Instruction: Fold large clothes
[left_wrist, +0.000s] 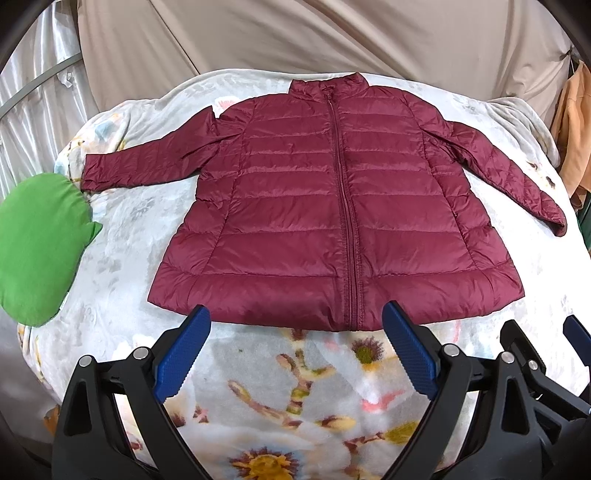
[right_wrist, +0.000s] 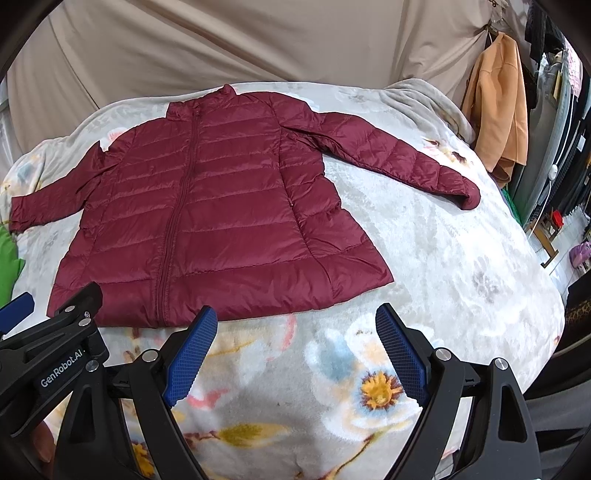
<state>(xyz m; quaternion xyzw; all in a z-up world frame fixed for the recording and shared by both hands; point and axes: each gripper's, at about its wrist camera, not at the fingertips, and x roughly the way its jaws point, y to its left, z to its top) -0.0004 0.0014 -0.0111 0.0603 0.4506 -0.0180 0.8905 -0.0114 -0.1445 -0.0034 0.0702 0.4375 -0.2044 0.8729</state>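
Flat on a floral blanket (left_wrist: 295, 387) lies a maroon puffer jacket (left_wrist: 295, 206), front side up, zipped closed, collar at the far end and hem at the near end. Both sleeves are spread outward: the left sleeve (left_wrist: 147, 162) reaches toward a green cushion (left_wrist: 37, 243) at the blanket's left edge, its cuff just beside the cushion, and the right sleeve (right_wrist: 399, 158) angles down toward the right side of the blanket.

The left gripper (left_wrist: 295, 317) hovers at the near hem, close to the zipper's lower end, its blue-padded jaws spread wide with nothing between them. The right gripper (right_wrist: 295, 321) sits just to its right, over the blanket near the hem's right part, jaws likewise wide apart and empty. Whether either fingertip touches the fabric cannot be told.

Behind the blanket hangs a beige sheet (right_wrist: 258, 48). On the far right an orange garment (right_wrist: 498, 103) hangs beside dark clothing.
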